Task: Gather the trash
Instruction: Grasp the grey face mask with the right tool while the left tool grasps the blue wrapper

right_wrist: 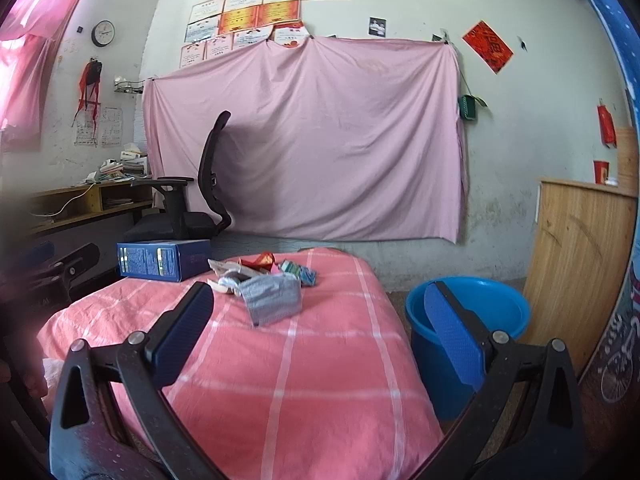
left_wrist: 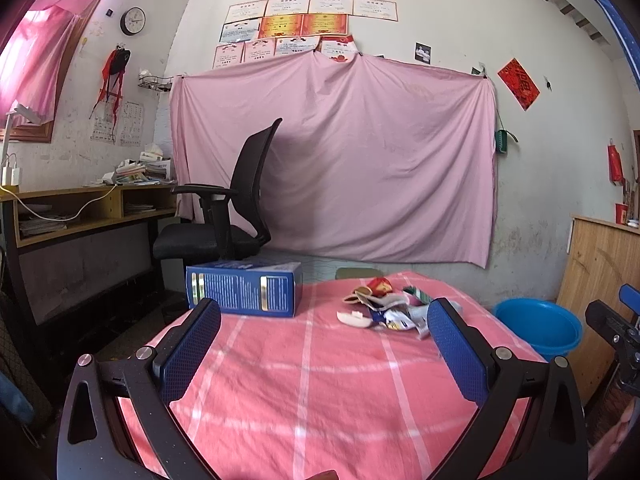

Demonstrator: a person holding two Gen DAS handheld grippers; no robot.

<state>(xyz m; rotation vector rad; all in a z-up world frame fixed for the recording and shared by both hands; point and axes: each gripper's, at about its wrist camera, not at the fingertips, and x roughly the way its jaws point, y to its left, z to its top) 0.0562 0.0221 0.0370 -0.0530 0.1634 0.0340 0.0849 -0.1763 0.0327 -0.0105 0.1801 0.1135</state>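
Note:
A pile of crumpled wrappers and paper scraps (left_wrist: 390, 306) lies on the far part of the pink checked table (left_wrist: 304, 380); it also shows in the right wrist view (right_wrist: 264, 286). A blue plastic bucket (left_wrist: 538, 326) stands on the floor right of the table, and it also shows in the right wrist view (right_wrist: 472, 320). My left gripper (left_wrist: 324, 312) is open and empty above the table, short of the pile. My right gripper (right_wrist: 316, 300) is open and empty, its right finger in front of the bucket.
A blue box (left_wrist: 244, 288) lies at the table's far left corner. A black office chair (left_wrist: 224, 208) and a cluttered desk (left_wrist: 80, 208) stand at the left. A wooden panel (right_wrist: 580, 264) stands at the right behind the bucket.

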